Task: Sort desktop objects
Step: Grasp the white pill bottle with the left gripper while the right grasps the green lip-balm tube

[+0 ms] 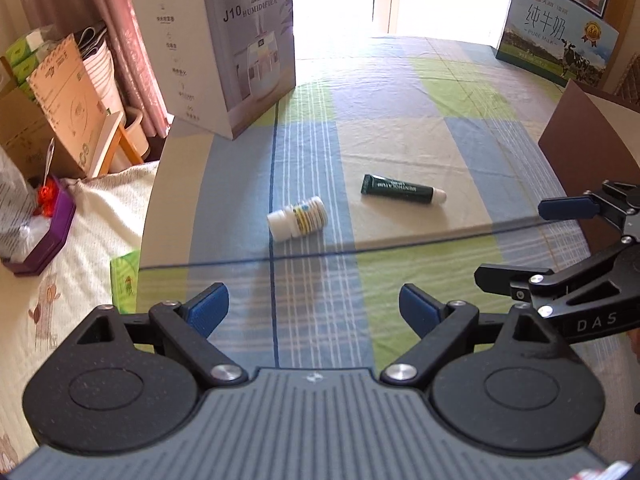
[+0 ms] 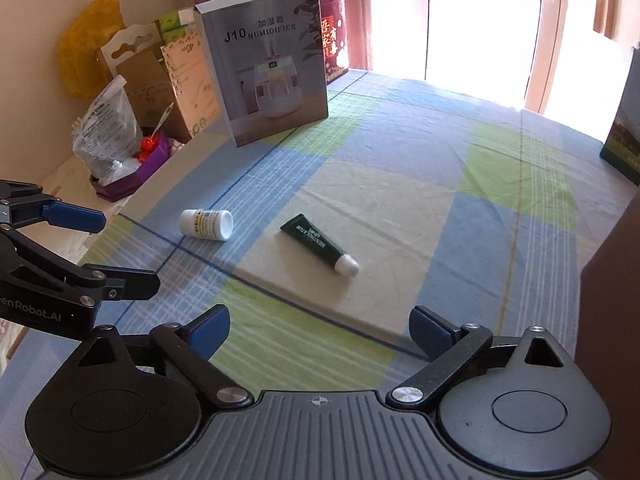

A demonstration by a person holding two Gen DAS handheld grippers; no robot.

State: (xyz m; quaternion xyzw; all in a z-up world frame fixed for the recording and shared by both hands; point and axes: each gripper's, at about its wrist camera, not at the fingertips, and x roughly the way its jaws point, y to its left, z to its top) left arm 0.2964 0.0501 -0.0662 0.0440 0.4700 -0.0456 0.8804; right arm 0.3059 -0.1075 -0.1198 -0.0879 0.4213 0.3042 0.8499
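Note:
A small white pill bottle lies on its side on the checked cloth. Just to its right rests a dark green tube with a white cap, also lying flat. My left gripper is open and empty, hovering short of the bottle. My right gripper is open and empty too, with the tube ahead of it. Each gripper shows in the other's view: the right one at the right edge, the left one at the left edge. Neither touches anything.
A grey humidifier box stands at the back left of the checked cloth. A milk carton box is at the back right, with a brown board nearer. Cartons, bags and a purple box crowd the left side.

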